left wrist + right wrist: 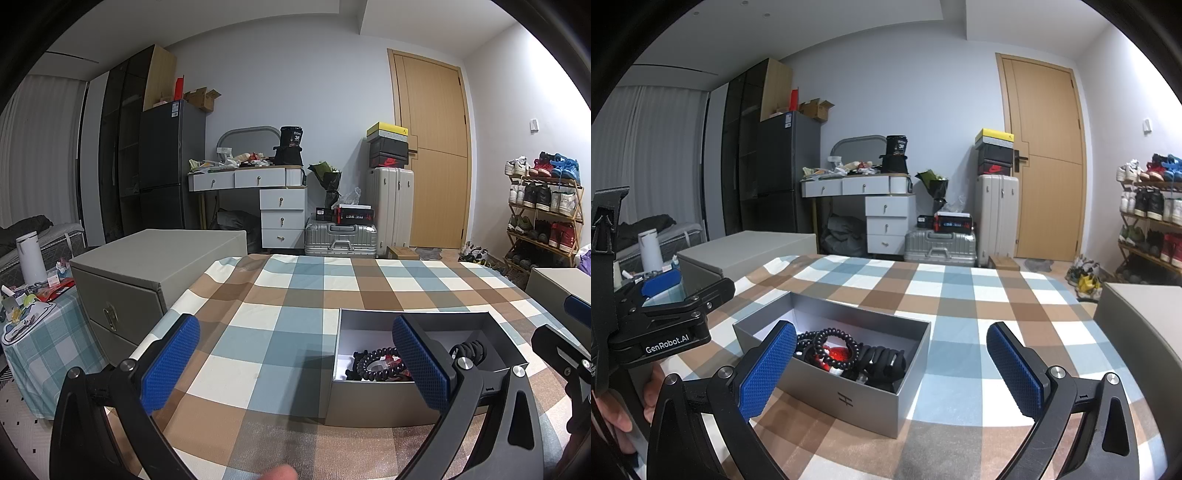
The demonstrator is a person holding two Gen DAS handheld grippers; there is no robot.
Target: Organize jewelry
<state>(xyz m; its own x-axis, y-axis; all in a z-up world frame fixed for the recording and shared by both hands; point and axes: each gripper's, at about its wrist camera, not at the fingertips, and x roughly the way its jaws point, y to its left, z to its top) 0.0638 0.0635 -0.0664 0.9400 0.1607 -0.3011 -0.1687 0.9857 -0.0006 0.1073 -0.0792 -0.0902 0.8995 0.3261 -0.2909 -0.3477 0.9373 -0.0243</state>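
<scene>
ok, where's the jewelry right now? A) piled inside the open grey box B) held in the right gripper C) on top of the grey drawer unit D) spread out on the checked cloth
A: the bead bracelets and other pieces lie heaped inside the open grey box on the checked cloth; both the left gripper and the right gripper are open and hold nothing.

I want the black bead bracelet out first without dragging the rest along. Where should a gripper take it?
Take the black bead bracelet on its raised upper arc, coming straight down through the open top of the grey box. It lies as a loop on top of the pile, and the walls block any sideways approach. The right gripper is open and nearest.
</scene>
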